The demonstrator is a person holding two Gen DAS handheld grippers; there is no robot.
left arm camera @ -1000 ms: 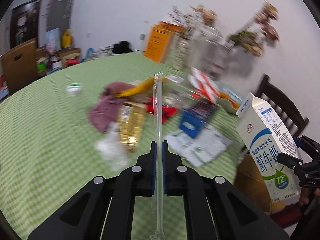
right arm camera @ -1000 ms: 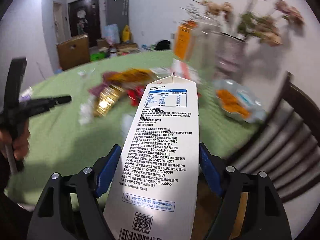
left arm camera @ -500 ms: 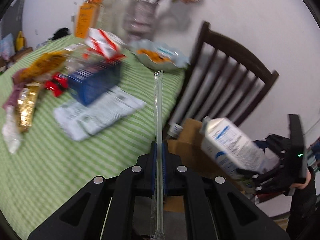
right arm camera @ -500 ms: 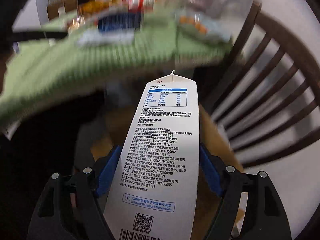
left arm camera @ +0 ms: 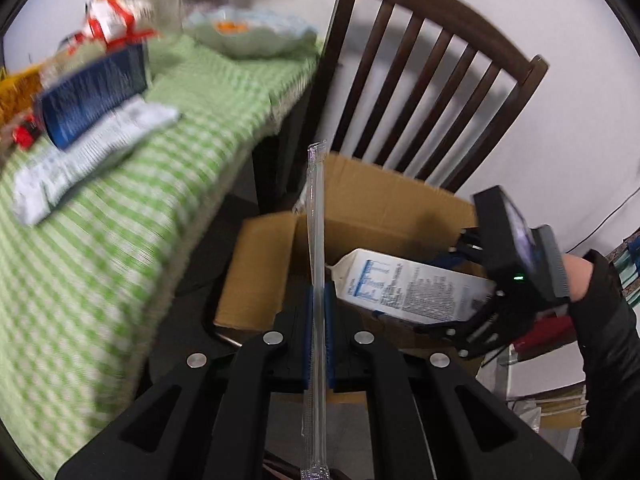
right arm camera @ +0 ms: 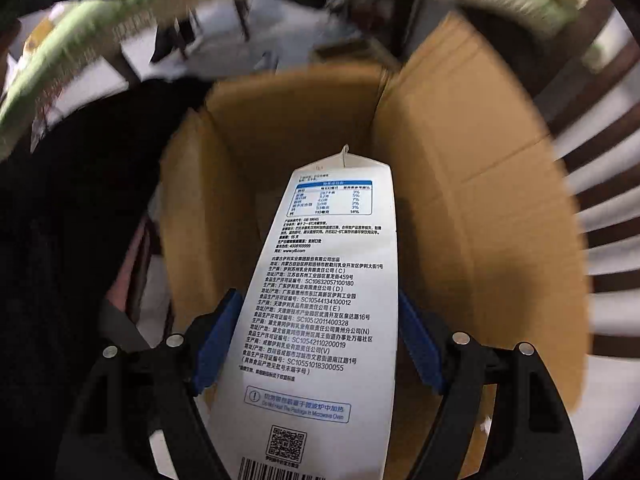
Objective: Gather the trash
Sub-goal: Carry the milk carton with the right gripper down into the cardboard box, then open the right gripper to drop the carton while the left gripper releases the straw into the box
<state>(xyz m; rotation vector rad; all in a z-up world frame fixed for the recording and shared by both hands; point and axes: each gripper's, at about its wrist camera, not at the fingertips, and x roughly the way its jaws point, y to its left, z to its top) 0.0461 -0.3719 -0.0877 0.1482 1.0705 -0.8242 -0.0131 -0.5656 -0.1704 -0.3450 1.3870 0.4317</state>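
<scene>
My left gripper (left arm camera: 318, 304) is shut on a long clear wrapped straw (left arm camera: 315, 216) that stands up between its blue pads. It hangs beside the table's edge, over the near rim of an open cardboard box (left arm camera: 384, 204) on the floor. My right gripper (right arm camera: 320, 320) is shut on a white milk carton (right arm camera: 320, 300) with blue print, top end pointing down into the cardboard box (right arm camera: 460, 184). In the left wrist view the milk carton (left arm camera: 408, 284) lies tilted over the box mouth, held by the right gripper (left arm camera: 460, 296) and a dark-sleeved hand (left arm camera: 580, 280).
A dark wooden chair (left arm camera: 424, 76) stands right behind the box. The green checked table (left arm camera: 120, 208) to the left carries a blue pack (left arm camera: 92, 96), a white wrapper (left arm camera: 88, 152), a bowl (left arm camera: 248, 36) and red packaging (left arm camera: 112, 28).
Both grippers swung away from the table and down toward the box beside the chair. The carton went from upright over the table edge to pointing down into the box. The straw stays clamped.
</scene>
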